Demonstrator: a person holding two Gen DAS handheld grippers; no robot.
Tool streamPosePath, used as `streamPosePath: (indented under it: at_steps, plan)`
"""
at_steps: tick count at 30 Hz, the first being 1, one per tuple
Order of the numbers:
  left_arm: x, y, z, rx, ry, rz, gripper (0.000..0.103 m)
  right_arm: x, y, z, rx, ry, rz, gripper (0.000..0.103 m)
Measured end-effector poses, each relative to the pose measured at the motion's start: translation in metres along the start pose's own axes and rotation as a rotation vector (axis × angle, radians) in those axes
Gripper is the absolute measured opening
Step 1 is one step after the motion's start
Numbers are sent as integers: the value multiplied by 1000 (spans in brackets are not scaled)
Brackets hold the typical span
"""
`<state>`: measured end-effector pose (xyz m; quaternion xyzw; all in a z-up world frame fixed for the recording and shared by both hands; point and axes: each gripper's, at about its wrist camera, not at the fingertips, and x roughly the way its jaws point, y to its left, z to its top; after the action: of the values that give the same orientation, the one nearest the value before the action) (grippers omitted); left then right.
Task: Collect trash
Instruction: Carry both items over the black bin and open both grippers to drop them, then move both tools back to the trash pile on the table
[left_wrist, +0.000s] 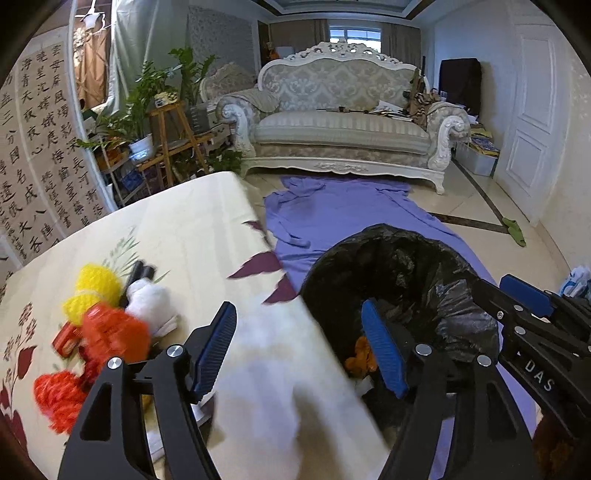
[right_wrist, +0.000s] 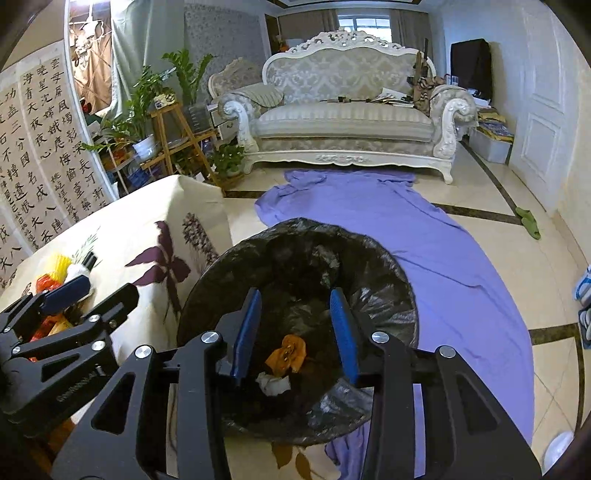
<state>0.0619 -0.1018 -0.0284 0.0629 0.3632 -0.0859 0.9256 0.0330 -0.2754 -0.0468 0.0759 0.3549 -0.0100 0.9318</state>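
Note:
A heap of trash lies on the flowered tablecloth (left_wrist: 177, 229): yellow netting (left_wrist: 96, 284), a white wad (left_wrist: 151, 299) and orange-red netting (left_wrist: 114, 332). My left gripper (left_wrist: 301, 347) is open over the table's edge, to the right of that heap. A blurred white shape (left_wrist: 280, 380) shows between its pads; whether it is loose trash I cannot tell. The black-bagged bin (right_wrist: 295, 225) stands beside the table. My right gripper (right_wrist: 295, 332) hangs open over it, nothing between its pads. An orange wrapper (right_wrist: 288, 354) and crumpled white paper (right_wrist: 273, 384) lie in the bin.
A purple sheet (right_wrist: 424, 251) covers the floor from the bin to the ornate white sofa (right_wrist: 347, 118). Plants on a wooden stand (right_wrist: 173, 122) sit beyond the table's far corner. A white door (right_wrist: 543, 122) and a green slipper (right_wrist: 528, 221) are at the right.

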Motion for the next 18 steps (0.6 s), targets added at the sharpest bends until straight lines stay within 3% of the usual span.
streamPosePath:
  at_steps: [18]
  plan:
    - [-76, 110, -61, -164, 1, 184, 68, -24, 112, -30, -152, 43, 166, 45]
